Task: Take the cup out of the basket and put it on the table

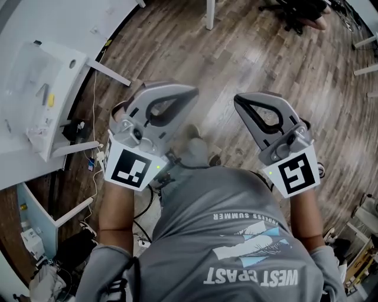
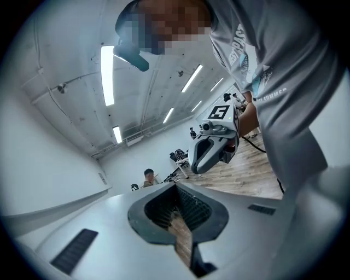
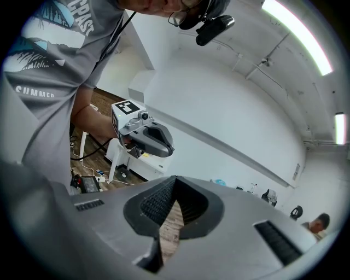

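No cup or basket shows in any view. Both grippers are held side by side in front of the person's grey T-shirt, above the wooden floor (image 1: pixel 236 53). In the head view my left gripper (image 1: pixel 177 94) and my right gripper (image 1: pixel 251 101) both have their jaws together with nothing in them. The left gripper view looks along its own shut jaws (image 2: pixel 176 188) towards the ceiling, with the right gripper (image 2: pixel 216 145) beyond. The right gripper view shows its own jaws (image 3: pixel 175 180) shut and empty, with the left gripper (image 3: pixel 145 136) behind.
A white table (image 1: pixel 71 23) curves along the left, with a pale translucent tray-like thing (image 1: pixel 35 88) near its edge. Cables and a power strip (image 1: pixel 94 162) lie on the floor below it. An office chair (image 1: pixel 295 12) stands far off. A seated person (image 2: pixel 149 176) is in the distance.
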Motion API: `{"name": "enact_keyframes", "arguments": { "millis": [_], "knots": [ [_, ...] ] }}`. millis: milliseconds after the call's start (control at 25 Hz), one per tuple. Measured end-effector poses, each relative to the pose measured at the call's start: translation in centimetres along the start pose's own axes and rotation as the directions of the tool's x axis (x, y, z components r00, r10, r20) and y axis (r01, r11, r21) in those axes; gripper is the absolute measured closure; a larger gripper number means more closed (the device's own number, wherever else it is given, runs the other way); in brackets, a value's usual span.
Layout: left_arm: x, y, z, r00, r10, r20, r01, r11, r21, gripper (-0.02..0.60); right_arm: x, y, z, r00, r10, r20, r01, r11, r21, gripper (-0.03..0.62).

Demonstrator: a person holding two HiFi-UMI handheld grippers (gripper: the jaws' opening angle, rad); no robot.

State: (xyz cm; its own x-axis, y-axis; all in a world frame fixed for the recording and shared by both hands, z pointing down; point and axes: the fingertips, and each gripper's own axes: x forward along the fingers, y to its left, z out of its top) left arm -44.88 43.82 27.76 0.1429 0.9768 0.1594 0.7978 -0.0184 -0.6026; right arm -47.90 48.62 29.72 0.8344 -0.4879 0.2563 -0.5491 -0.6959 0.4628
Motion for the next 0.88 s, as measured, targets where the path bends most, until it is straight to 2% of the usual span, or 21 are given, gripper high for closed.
{"name": "enact_keyframes", "arguments": {
  "millis": [160, 440, 680, 880],
  "knots": [
    [1.3, 3.7, -2.6, 0.999, 0.023, 0.038, -0.023, 1.0, -0.006, 0.574, 3.7, -2.6, -0.9, 1.0, 0.004, -0.027, -0.004, 1.0, -0.001, 0.583],
    [2.6, 11.2, -7.4, 0.998, 0.044, 0.052, -0.042, 0.999, -0.024, 0.574, 10.2, -7.7, -0.6, 0.999, 0.002, -0.046, -0.003, 1.0, -0.025, 0.583],
    [5.0, 15.5, -10.3, 0.997, 0.071, 0.014, -0.07, 0.996, -0.047, 0.574, 13.4, -11.7, -2.0, 0.998, 0.044, -0.038, -0.046, 0.998, -0.042, 0.583],
    [9.0, 18.6, -12.3, 0.993, 0.105, -0.057, -0.108, 0.993, -0.042, 0.574, 15.7, -16.6, -4.4, 0.995, 0.099, 0.02, -0.099, 0.995, -0.034, 0.583]
  ]
}}
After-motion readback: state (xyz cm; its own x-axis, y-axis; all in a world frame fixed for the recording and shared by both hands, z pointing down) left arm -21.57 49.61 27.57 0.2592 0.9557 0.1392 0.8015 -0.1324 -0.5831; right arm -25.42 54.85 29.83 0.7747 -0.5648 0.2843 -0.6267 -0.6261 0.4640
